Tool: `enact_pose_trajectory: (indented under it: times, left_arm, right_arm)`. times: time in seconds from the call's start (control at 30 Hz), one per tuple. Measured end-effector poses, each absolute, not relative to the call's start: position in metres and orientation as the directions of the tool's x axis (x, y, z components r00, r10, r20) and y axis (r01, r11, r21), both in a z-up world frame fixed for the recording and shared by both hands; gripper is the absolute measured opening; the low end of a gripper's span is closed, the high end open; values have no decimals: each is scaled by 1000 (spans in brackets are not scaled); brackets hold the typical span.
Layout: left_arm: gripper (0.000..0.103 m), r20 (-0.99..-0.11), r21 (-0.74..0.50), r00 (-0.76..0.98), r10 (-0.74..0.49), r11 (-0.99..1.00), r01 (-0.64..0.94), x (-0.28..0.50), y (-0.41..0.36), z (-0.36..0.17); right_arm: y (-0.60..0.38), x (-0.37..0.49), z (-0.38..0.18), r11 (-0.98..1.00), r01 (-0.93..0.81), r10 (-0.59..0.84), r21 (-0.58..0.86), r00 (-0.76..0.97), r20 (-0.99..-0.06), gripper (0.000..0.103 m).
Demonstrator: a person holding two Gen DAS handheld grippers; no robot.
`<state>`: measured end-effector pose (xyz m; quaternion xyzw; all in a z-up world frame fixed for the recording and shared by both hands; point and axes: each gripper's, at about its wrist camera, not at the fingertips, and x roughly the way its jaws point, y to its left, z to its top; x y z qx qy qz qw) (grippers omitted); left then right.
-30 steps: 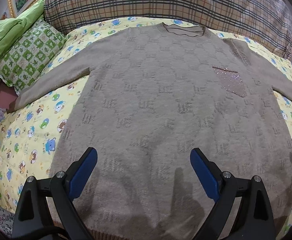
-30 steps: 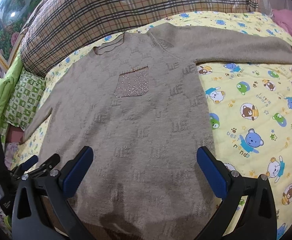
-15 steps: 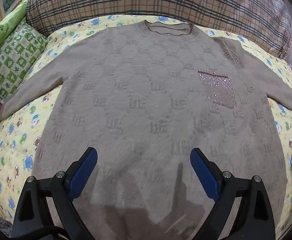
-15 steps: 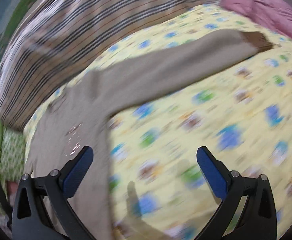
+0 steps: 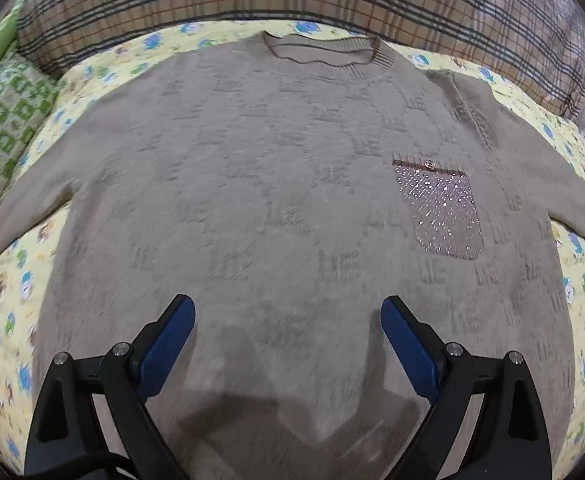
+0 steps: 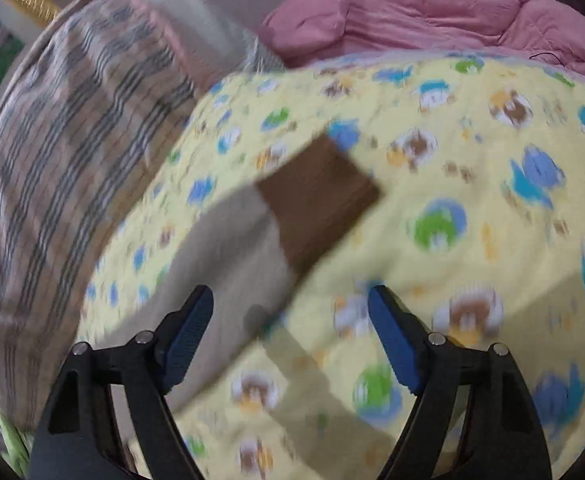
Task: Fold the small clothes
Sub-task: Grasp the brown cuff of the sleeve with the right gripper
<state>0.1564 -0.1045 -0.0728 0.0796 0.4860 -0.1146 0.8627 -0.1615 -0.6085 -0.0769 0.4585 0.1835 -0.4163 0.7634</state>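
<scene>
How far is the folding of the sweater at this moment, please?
Done: the sweater lies flat, face up, on the sheet, both sleeves spread out. In hand: the right gripper, jaws closing and empty, is above the sleeve near its brown cuff; the left gripper hovers open over the hem. Left: every fold.

The sweater (image 5: 260, 184) is soft, fuzzy matt knit with a ribbed collar; its pocket (image 5: 444, 208) glitters with sequins. The sheet (image 6: 472, 152) is matt printed cloth. The claw pads (image 5: 164, 344) look like matt blue plastic on black plastic arms.
</scene>
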Motion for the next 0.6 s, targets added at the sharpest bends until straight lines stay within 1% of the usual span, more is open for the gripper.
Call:
enact_pose_trajectory:
  times: [0.1,0.13,0.2,0.23,0.27,0.33,0.4,0.43,0.5,0.6]
  left_arm:
    - [95,-874,34,474,-106,960,277,169,-110,-74]
    - [95,-877,27,468,-108,962,273,172,-109,-73]
    - [95,-874,22,473,-109,965,262,174,-105,-69]
    - [95,-868,19,485,-111,966,256,175,-101,-66]
    - [95,-861,16,495,-115,967,253,173,-98,-64]
    - [95,-850,12,513,-118,970,242,170,-90,-61]
    - [95,-844,-14,519,-134,973,230,165,-78,-59]
    - [95,-842,-23,522,-141,974,225,160,-72,-58]
    - [95,-836,-29,530,-145,975,221,152,-62,-55]
    - [95,-830,-34,540,-141,978,204,141,-45,-50]
  right_arm:
    - [-620,-152,-74,217,818,-501,533,562,-658,80]
    - [-624,-150,-73,219,820,-511,529,558,-653,75]
    - [-633,-143,-73,235,813,-504,534,571,-648,52]
    - [-637,-140,-74,238,808,-487,539,579,-653,18]
    - [-640,-136,-75,234,804,-458,546,587,-668,7]
    - [-629,-131,-66,272,779,-451,565,622,-641,7]
    - [-601,-117,-44,379,741,-441,554,671,-596,7]
    - [-583,-108,-33,434,700,-414,567,714,-565,7]
    - [-544,-88,-13,530,607,-337,592,791,-510,7]
    - [-480,-48,8,646,434,-161,627,881,-444,7]
